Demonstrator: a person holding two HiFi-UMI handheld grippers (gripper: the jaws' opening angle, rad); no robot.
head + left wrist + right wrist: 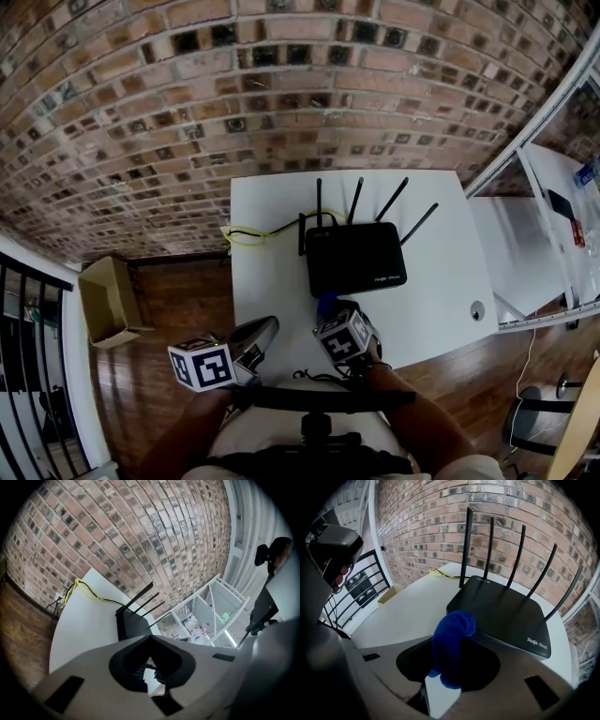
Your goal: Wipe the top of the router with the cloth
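Router point(356, 258), a flat black plastic box with upright antennas, sits on the white table point(272, 234). My right gripper point(345, 337) clamps the bunched blue cloth point(450, 644) at its near edge. I judge the top barely wiped yet. My left gripper point(216, 364) hangs closed and empty.

The head view looks steeply down on the white table point(272, 281), with the router point(356, 258) at frame centre. The left gripper view faces the router's side from farther off. The right gripper view sits close before its front. All three share the brick wall point(187, 112).
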